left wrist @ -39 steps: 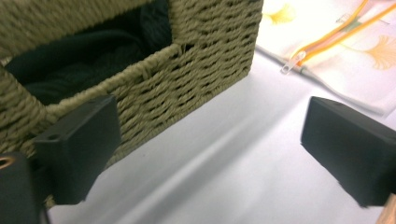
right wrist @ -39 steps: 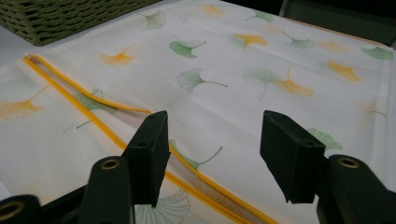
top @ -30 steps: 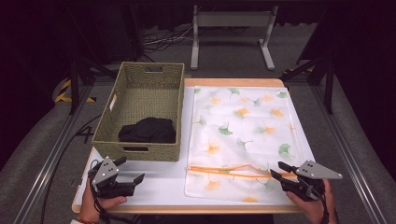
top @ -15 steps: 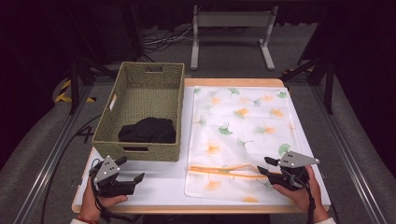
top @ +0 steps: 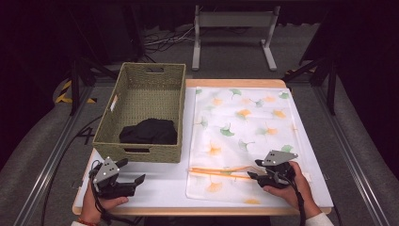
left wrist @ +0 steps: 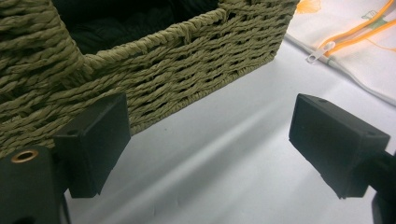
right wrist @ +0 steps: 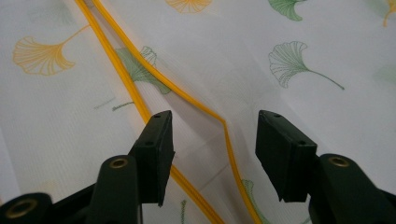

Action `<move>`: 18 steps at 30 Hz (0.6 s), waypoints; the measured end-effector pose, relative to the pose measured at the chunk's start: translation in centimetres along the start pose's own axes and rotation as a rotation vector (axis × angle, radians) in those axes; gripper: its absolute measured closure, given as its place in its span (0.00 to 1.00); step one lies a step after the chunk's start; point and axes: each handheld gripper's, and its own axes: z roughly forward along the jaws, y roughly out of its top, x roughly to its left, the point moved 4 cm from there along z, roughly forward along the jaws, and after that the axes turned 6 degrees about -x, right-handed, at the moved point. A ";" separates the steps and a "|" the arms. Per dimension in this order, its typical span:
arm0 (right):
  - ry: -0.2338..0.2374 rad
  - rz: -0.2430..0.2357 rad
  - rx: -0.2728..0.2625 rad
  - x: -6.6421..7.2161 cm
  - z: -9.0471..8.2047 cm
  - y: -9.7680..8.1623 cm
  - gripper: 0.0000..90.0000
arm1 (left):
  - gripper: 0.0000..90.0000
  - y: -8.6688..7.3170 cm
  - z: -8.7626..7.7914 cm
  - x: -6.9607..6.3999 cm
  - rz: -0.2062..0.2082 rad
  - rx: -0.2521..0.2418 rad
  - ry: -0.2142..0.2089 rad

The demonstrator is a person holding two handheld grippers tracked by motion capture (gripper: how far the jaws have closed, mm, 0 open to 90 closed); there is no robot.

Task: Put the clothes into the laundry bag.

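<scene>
Moved inward along the bench (top: 164, 188) from the bag's right edge: right gripper (top: 253, 170), now over the mesh bag (top: 244, 136) by the zipper's (top: 221, 172) right end; jaws lately widening. Left gripper (top: 136, 181) unmoved, parked near the basket (top: 141, 106) holding a dark cloth (top: 148, 132).

Left gripper view: jaws apart, nothing between, basket wall (left wrist: 187, 74) ahead, zipper pull (left wrist: 320, 50) beyond.

Right gripper view: jaws apart astride the gaping orange zipper (right wrist: 205, 109), clamping nothing; likely lined up to lift one edge for stuffing.

No readable text, label, brand or number shows on anything.
</scene>
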 end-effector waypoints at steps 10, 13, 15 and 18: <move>0.042 0.006 0.082 -1.1 2.2 -0.1 0.46 | 0.15 0.0 0.3 -0.6 0.046 0.027 -0.008; 0.078 0.025 0.081 -1.2 2.6 0.1 0.45 | 0.16 0.0 0.3 -0.6 0.049 0.033 -0.005; 0.082 0.025 0.088 -1.3 2.6 0.1 0.46 | 0.16 0.1 0.3 -0.5 0.051 0.028 -0.002; 0.093 0.028 0.092 -1.6 2.6 0.1 0.50 | 0.17 0.1 0.3 -0.6 0.056 0.020 0.001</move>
